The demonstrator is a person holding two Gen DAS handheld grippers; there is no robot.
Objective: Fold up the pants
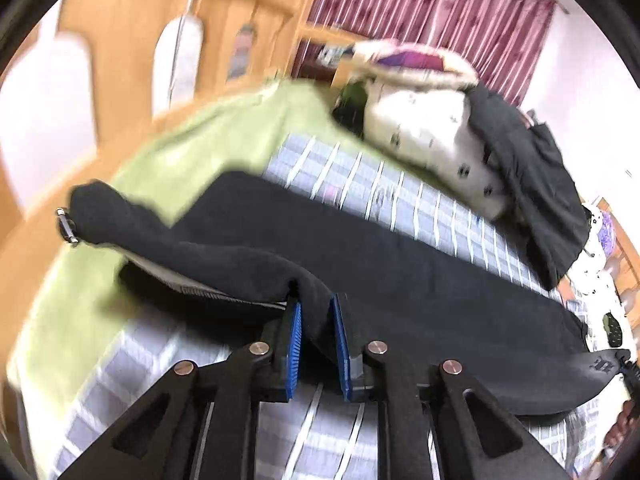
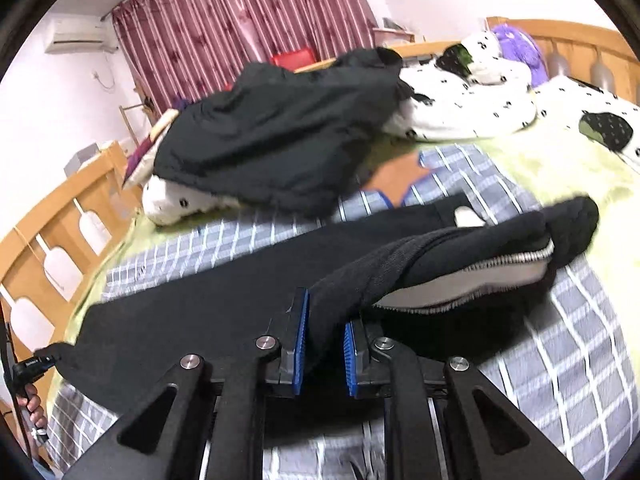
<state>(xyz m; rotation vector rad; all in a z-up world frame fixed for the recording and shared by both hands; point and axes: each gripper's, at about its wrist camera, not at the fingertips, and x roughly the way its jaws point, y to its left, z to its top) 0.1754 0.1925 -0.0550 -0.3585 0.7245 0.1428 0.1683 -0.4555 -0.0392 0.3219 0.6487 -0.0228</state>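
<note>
Black pants point(image 1: 400, 264) lie stretched across the checked sheet on the bed. My left gripper point(image 1: 316, 340) is shut on a raised fold of the pants at the waist end, where a grey lining and a zip point(image 1: 208, 288) show. In the right wrist view the pants point(image 2: 192, 304) run to the left. My right gripper point(image 2: 325, 344) is shut on the same raised waist fold, with the open zip point(image 2: 500, 264) to its right. Both grippers hold the cloth a little above the bed.
A blue-grey checked sheet point(image 2: 568, 344) lies over a green blanket point(image 1: 180, 148). A black jacket point(image 2: 272, 136) and a white dotted quilt point(image 2: 472, 108) are piled at the far side. A wooden bed rail point(image 2: 60, 216) stands to the left, red curtains point(image 2: 240, 20) behind.
</note>
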